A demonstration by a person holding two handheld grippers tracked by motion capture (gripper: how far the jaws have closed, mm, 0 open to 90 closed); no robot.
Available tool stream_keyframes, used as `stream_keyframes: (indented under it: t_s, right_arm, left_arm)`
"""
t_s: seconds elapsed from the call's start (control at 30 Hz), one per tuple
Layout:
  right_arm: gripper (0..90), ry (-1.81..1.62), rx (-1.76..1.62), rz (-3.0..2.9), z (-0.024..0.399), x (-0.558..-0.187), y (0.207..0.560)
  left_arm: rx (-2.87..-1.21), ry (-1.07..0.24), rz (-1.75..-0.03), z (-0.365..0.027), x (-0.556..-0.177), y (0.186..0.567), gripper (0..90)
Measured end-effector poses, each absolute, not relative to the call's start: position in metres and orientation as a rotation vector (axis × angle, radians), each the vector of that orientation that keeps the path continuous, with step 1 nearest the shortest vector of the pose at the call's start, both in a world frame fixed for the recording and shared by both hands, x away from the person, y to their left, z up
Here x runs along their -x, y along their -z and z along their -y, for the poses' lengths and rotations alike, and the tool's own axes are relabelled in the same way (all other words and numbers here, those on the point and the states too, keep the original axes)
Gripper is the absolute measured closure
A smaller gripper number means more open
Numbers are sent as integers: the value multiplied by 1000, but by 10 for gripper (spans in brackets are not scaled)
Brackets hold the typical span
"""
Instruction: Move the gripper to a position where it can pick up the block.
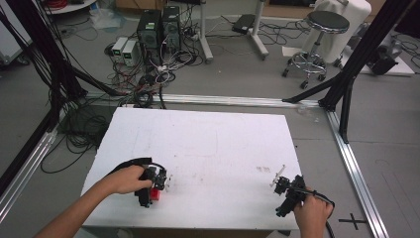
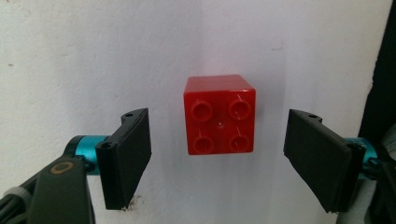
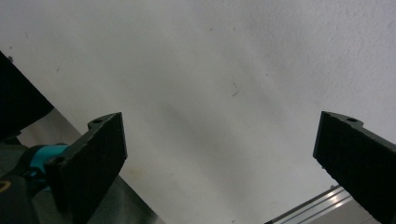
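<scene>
Red brick sits on the white table, between the left gripper's wide-open jaws, untouched. Right gripper open, empty. Brick looks light, rigid, slick; grip flat sides.

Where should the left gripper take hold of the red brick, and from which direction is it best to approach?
Probably grip the red brick on its two flat opposite side walls, coming straight down from above. The left gripper is open with the brick centred between its jaws, studs facing the camera, so closing should meet parallel faces.
</scene>
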State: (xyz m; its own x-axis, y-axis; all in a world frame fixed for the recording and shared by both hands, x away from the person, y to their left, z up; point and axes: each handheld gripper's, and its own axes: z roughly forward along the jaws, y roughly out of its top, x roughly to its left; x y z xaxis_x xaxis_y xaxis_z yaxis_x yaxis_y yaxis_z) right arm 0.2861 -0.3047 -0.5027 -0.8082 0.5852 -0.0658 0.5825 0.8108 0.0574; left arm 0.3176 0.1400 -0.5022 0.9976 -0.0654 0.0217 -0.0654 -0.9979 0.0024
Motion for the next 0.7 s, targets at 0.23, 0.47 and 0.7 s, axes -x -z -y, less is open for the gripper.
stream_keyframes:
  t_s: [0.23, 0.47, 0.7]
  right_arm:
    - [19, -54, -945, -2913, 305, -286, 503]
    - [19, -56, -947, -2913, 305, -286, 502]
    - [19, -57, -947, -2914, 304, -286, 502]
  left_arm:
    - [-3142, -21, 102, -137, -318, 508, 236]
    - [-3161, -26, 92, -135, -318, 512, 236]
    - [-3161, -19, 86, -136, -317, 512, 236]
